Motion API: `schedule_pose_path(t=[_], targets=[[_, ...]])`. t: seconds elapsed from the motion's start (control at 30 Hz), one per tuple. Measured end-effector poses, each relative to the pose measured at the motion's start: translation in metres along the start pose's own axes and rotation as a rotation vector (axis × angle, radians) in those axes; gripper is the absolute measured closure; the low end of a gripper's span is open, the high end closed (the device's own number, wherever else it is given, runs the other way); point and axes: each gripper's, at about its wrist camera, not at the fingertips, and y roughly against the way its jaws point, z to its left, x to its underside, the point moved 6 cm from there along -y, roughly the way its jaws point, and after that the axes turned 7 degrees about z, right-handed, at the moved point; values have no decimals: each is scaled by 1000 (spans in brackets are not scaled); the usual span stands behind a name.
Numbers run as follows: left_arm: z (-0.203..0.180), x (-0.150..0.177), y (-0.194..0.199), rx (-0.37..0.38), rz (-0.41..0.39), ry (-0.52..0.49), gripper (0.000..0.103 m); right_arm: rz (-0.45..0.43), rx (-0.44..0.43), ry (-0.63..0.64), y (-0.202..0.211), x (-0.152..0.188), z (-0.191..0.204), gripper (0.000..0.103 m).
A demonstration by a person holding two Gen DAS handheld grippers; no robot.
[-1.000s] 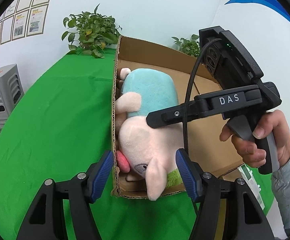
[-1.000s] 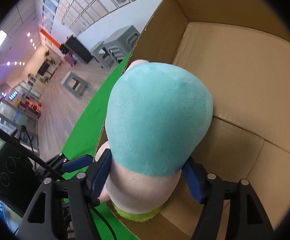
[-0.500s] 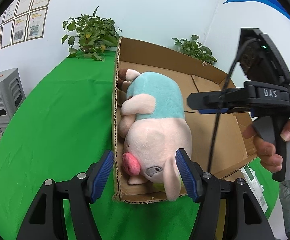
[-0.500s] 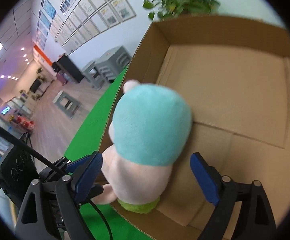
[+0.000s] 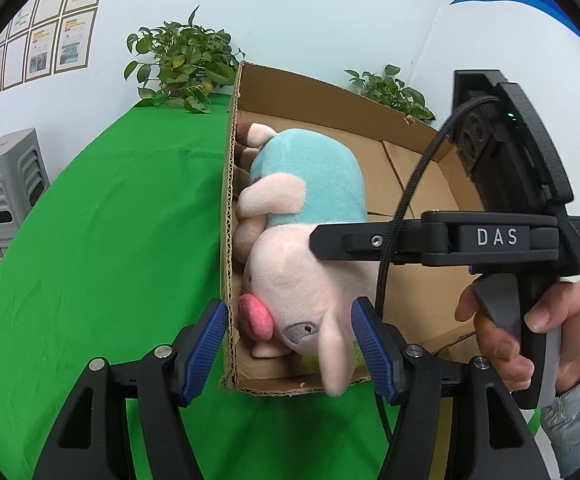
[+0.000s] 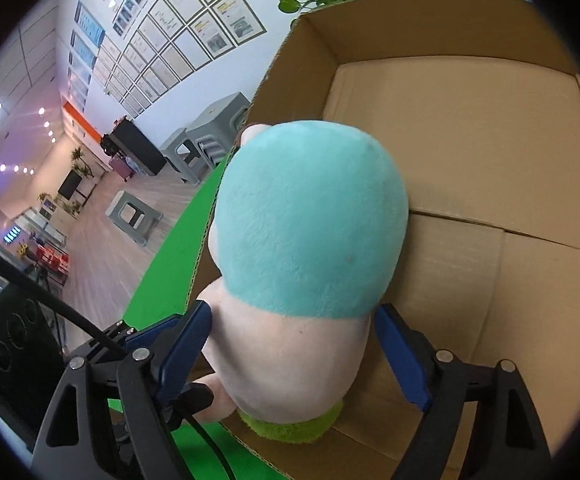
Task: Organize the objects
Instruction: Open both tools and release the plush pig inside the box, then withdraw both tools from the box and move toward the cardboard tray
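A pink plush pig in a teal shirt (image 5: pixel 310 216) lies in an open cardboard box (image 5: pixel 330 100) on a green table. In the right wrist view the pig (image 6: pixel 310 232) fills the middle. My right gripper (image 6: pixel 294 344) has its blue pads against both sides of the pig's pink head, shut on it. My left gripper (image 5: pixel 290 344) is open at the box's near end, one pad (image 5: pixel 206 344) outside the box wall, the other (image 5: pixel 374 348) by the pig's ear. The right gripper's body (image 5: pixel 450 240) reaches over the pig from the right.
The green tablecloth (image 5: pixel 110 240) stretches left of the box. Potted plants (image 5: pixel 182 64) stand behind the box by the white wall. Grey stacked stools (image 5: pixel 10 184) are off the table at left. The box floor (image 6: pixel 490 160) right of the pig is bare cardboard.
Half a second ago my right gripper was open and drawn back from the pig. It has come back down and closed on the pig's head. The left gripper has hardly moved.
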Motion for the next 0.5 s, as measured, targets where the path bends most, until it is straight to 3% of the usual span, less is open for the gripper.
schedule_pose_path(t=[0.23,0.37,0.4,0.47,0.5], targets=[[1,2,2,-48,-13,-10,42,-180,191,1,62,19,-5,14],[-8,-2,33,-155,-134,-29,38,-287,354,19,106,54,-6,13],[-15,-3,46,-187,-175,-39,36,-301,388,22,113,63,-5,13],[-29,-5,70,-224,-244,-47,16,-325,438,17,126,84,-6,13],[-40,-2,83,-233,-283,-55,11,-340,448,16,134,97,-6,13]])
